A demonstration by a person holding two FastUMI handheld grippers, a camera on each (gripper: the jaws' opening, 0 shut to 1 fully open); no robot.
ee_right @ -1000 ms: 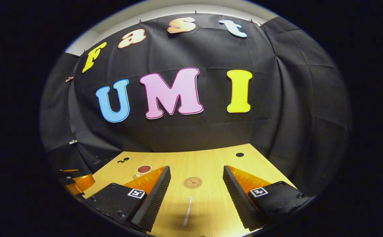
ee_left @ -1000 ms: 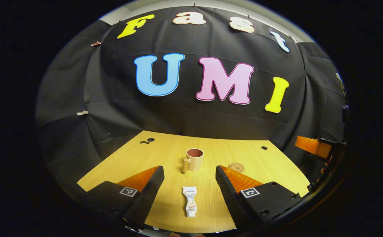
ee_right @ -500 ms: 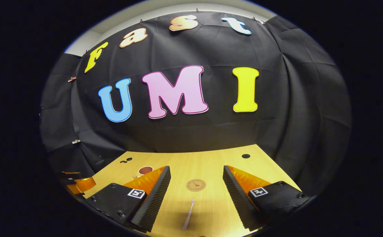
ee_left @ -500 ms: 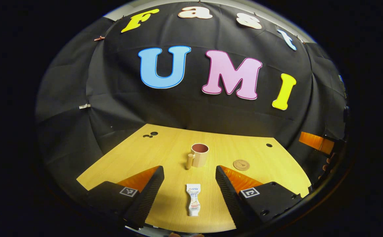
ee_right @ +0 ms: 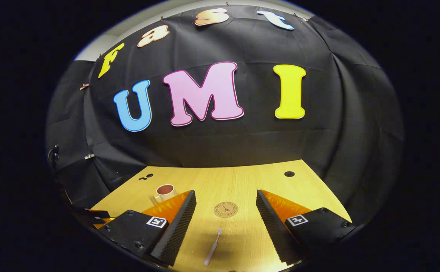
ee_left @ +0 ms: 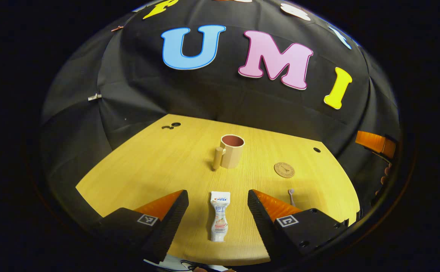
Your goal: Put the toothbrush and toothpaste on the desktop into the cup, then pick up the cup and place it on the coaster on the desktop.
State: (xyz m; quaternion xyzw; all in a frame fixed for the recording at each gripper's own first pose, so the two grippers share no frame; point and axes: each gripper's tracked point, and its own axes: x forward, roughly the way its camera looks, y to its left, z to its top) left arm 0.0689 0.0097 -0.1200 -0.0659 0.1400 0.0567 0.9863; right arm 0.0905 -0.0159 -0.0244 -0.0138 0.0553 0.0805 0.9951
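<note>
A white toothpaste tube [ee_left: 219,216] lies flat on the wooden desktop [ee_left: 155,166], cap end toward the near edge. Beyond it a tan cup [ee_left: 231,151] with a reddish inside stands upright, handle to its left. A round brown coaster [ee_right: 225,209] lies apart to the right, and a pale toothbrush [ee_right: 213,247] lies just short of it.

Not much else around: a light wood-grain counter [ee_left: 159,158] with a few small dark round holes, a pair near its far left corner [ee_left: 171,125] and a single one toward the far right [ee_left: 316,150]. Black cloth wall [ee_right: 220,147] hangs right behind it, held with small clips [ee_left: 94,97].
</note>
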